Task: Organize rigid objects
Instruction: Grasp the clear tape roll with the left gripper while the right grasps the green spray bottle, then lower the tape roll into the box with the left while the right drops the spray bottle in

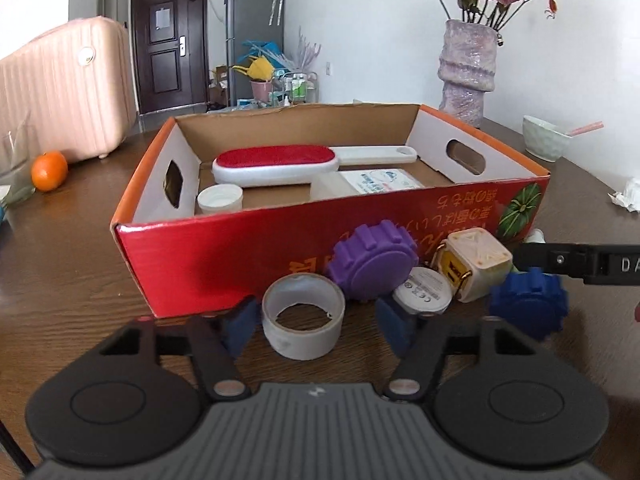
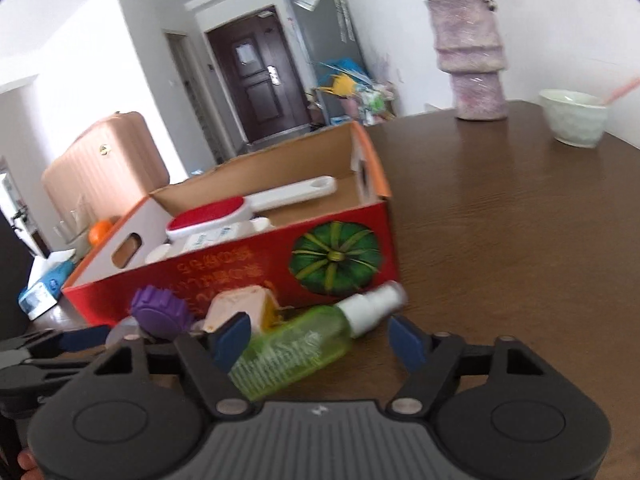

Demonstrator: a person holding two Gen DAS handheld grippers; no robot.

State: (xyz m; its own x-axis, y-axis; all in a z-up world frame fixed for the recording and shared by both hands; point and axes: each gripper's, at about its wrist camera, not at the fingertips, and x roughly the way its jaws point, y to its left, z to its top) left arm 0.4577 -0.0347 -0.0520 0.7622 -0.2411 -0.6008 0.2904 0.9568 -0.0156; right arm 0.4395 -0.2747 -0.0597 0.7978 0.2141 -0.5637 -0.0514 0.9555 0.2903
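A red cardboard box stands on the brown table and holds a red lint brush, a white jar and a white packet. In front of it lie a tape roll, a purple gear, a white disc, a cream charger cube and a blue gear. My left gripper is open around the tape roll. My right gripper is open around a green spray bottle lying on the table; its finger shows in the left wrist view.
A purple vase with flowers and a white bowl stand at the back right. An orange and a pink suitcase are at the left. A crumpled tissue lies at the right. A tissue pack lies left of the box.
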